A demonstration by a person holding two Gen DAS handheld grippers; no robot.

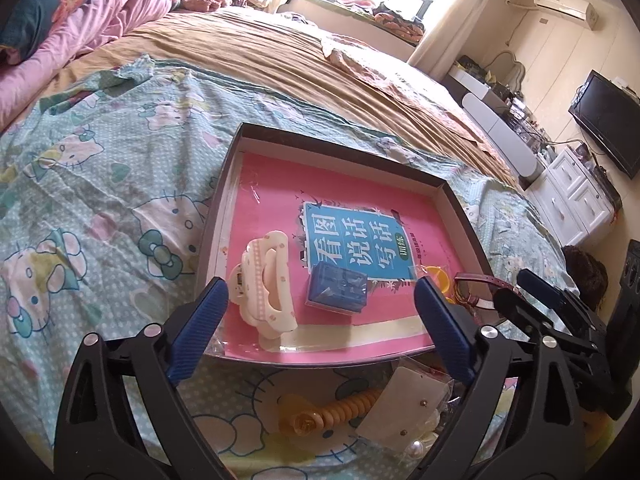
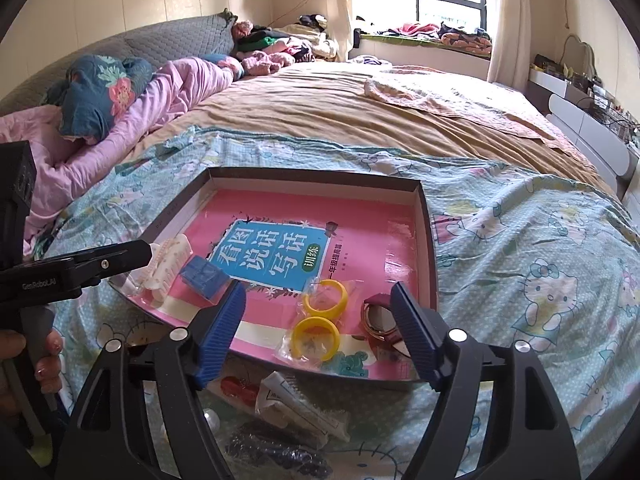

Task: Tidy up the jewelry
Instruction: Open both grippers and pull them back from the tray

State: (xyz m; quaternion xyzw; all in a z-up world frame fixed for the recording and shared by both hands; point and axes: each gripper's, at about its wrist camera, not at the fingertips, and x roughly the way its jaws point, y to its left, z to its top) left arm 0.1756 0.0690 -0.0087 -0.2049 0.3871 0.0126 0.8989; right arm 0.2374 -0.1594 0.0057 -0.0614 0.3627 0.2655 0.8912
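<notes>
A shallow dark tray (image 1: 340, 148) lined with a pink book lies on the bedspread. In it are a cream hair claw (image 1: 266, 284), a small blue box (image 1: 336, 286), two yellow rings in a clear bag (image 2: 320, 320) and a maroon-strapped watch (image 2: 378, 320). My left gripper (image 1: 322, 288) hangs open above the tray's near edge, over the blue box, gripping nothing. My right gripper (image 2: 319, 292) is open too, above the yellow rings, with the watch by its right finger. Neither touches an item.
Loose items lie on the bedspread in front of the tray: an orange spiral hair tie with a rose (image 1: 332, 412), an earring card (image 1: 404, 404), a white packet (image 2: 300, 408), dark beads (image 2: 276, 456). A hand (image 2: 44, 356) holds the left gripper's handle. Pink bedding is piled at the far left.
</notes>
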